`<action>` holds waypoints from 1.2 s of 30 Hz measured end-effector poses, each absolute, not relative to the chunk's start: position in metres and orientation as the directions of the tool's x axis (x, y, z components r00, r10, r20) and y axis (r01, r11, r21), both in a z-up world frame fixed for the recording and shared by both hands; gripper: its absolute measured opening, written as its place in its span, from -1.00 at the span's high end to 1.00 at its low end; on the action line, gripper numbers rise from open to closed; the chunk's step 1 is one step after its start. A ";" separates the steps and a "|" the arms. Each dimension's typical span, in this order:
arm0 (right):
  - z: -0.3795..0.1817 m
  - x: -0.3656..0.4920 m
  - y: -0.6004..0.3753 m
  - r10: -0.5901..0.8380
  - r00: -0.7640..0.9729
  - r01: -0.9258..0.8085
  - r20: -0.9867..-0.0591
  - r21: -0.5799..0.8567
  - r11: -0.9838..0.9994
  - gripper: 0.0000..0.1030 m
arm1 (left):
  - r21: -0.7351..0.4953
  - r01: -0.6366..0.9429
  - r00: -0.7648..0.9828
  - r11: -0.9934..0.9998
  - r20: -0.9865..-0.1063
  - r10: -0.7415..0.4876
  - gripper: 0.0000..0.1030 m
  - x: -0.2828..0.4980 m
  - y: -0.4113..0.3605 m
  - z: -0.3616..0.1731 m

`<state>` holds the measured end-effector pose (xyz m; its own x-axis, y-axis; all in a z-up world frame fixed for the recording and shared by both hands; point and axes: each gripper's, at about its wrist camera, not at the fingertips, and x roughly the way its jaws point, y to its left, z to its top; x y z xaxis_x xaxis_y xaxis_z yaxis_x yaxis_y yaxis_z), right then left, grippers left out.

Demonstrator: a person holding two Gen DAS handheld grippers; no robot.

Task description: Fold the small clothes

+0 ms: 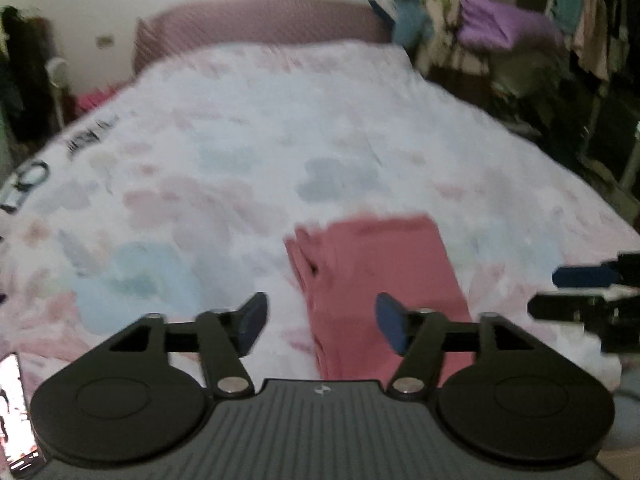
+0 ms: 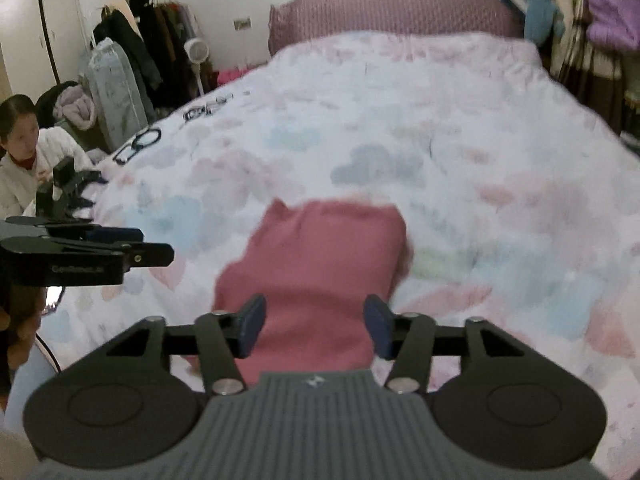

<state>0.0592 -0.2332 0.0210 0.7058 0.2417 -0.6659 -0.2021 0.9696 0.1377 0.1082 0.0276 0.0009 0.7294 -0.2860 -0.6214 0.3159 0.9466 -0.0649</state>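
Observation:
A folded pink garment (image 1: 380, 280) lies flat on the pastel cloud-print bedspread (image 1: 240, 140). In the left wrist view it sits just ahead and a little right of my left gripper (image 1: 320, 324), whose blue pads stand wide apart above the cloth with nothing between them. The right wrist view shows the same pink garment (image 2: 320, 256) straight ahead, below my right gripper (image 2: 314, 326), which is open and clear of it. My right gripper (image 1: 580, 292) also shows at the right edge of the left wrist view, and my left gripper (image 2: 120, 246) at the left edge of the right wrist view.
The bed has a pink headboard (image 2: 392, 8) at the far end. Small dark items (image 2: 140, 144) lie near the bedspread's left edge. A person in white (image 2: 24, 168) sits at the left. Hanging clothes (image 2: 152, 40) and a fan (image 2: 196, 50) stand left; purple bedding (image 1: 492, 20) is stacked right.

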 end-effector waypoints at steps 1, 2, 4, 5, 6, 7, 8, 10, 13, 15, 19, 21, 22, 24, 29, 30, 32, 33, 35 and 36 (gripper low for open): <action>0.027 0.056 -0.229 0.236 0.717 -0.201 -0.656 0.130 0.971 -0.10 | -0.061 0.306 0.746 0.950 -0.604 -0.279 -0.54 0.106 0.027 0.007; 0.033 0.051 -0.226 0.227 0.728 -0.196 -0.647 0.121 0.973 -0.16 | -0.055 0.301 0.754 0.952 -0.598 -0.272 -0.54 0.104 0.026 0.011; 0.041 0.041 -0.220 0.210 0.748 -0.185 -0.630 0.106 0.977 -0.32 | -0.040 0.283 0.760 0.958 -0.600 -0.249 -0.54 0.097 0.023 0.016; 0.043 0.033 -0.215 0.201 0.757 -0.179 -0.622 0.099 0.979 -0.32 | -0.036 0.273 0.763 0.961 -0.601 -0.239 -0.54 0.093 0.022 0.017; 0.045 0.028 -0.213 0.192 0.763 -0.170 -0.617 0.095 0.981 -0.40 | -0.039 0.265 0.764 0.964 -0.601 -0.234 -0.56 0.090 0.023 0.017; 0.044 0.023 -0.211 0.179 0.767 -0.154 -0.616 0.095 0.984 -0.51 | -0.050 0.254 0.764 0.966 -0.602 -0.231 -0.64 0.086 0.023 0.016; 0.043 0.015 -0.209 0.171 0.769 -0.140 -0.615 0.098 0.985 -0.55 | -0.059 0.244 0.767 0.968 -0.599 -0.230 -0.72 0.080 0.024 0.016; 0.043 0.001 -0.207 0.141 0.785 -0.104 -0.604 0.097 0.990 -0.58 | -0.064 0.228 0.781 0.972 -0.584 -0.222 -0.72 0.068 0.026 0.013; 0.036 -0.016 -0.203 0.138 0.779 -0.098 -0.611 0.099 0.990 -0.58 | -0.040 0.208 0.790 0.977 -0.582 -0.192 -0.81 0.051 0.026 0.011; 0.030 -0.024 -0.203 0.136 0.767 -0.094 -0.627 0.099 0.991 -0.58 | -0.029 0.213 0.772 0.977 -0.608 -0.187 -0.81 0.044 0.024 0.008; 0.021 -0.040 -0.204 0.113 0.740 -0.065 -0.663 0.097 0.993 -0.58 | -0.037 0.223 0.736 0.974 -0.649 -0.193 -0.81 0.034 0.023 -0.002; 0.017 -0.048 -0.205 0.126 0.729 -0.068 -0.673 0.111 0.991 -0.58 | -0.015 0.224 0.722 0.974 -0.669 -0.176 -0.81 0.027 0.019 -0.009; 0.014 -0.049 -0.205 0.125 0.718 -0.069 -0.685 0.110 0.992 -0.58 | -0.005 0.226 0.714 0.974 -0.680 -0.169 -0.81 0.024 0.016 -0.012; 0.009 -0.051 -0.207 0.117 0.707 -0.054 -0.697 0.111 0.992 -0.58 | -0.001 0.230 0.691 0.973 -0.704 -0.164 -0.81 0.023 0.013 -0.019; 0.000 -0.047 -0.211 0.112 0.680 -0.024 -0.724 0.131 0.991 -0.58 | -0.007 0.236 0.651 0.972 -0.741 -0.164 -0.81 0.019 0.010 -0.032; -0.002 -0.046 -0.210 0.105 0.675 -0.022 -0.730 0.122 0.992 -0.59 | -0.006 0.238 0.650 0.971 -0.743 -0.163 -0.81 0.018 0.010 -0.032; -0.004 -0.045 -0.208 0.090 0.670 -0.023 -0.737 0.101 0.995 -0.59 | -0.005 0.242 0.651 0.970 -0.741 -0.166 -0.81 0.015 0.010 -0.032; -0.005 -0.045 -0.206 0.080 0.668 -0.025 -0.740 0.085 0.996 -0.59 | -0.005 0.245 0.651 0.970 -0.740 -0.168 -0.81 0.015 0.010 -0.032; -0.005 -0.044 -0.204 0.071 0.667 -0.028 -0.742 0.070 0.997 -0.59 | 0.000 0.242 0.652 0.970 -0.741 -0.163 -0.81 0.014 0.009 -0.033; -0.005 -0.044 -0.204 0.074 0.668 -0.031 -0.740 0.072 0.997 -0.59 | 0.000 0.241 0.652 0.971 -0.741 -0.161 -0.81 0.013 0.009 -0.033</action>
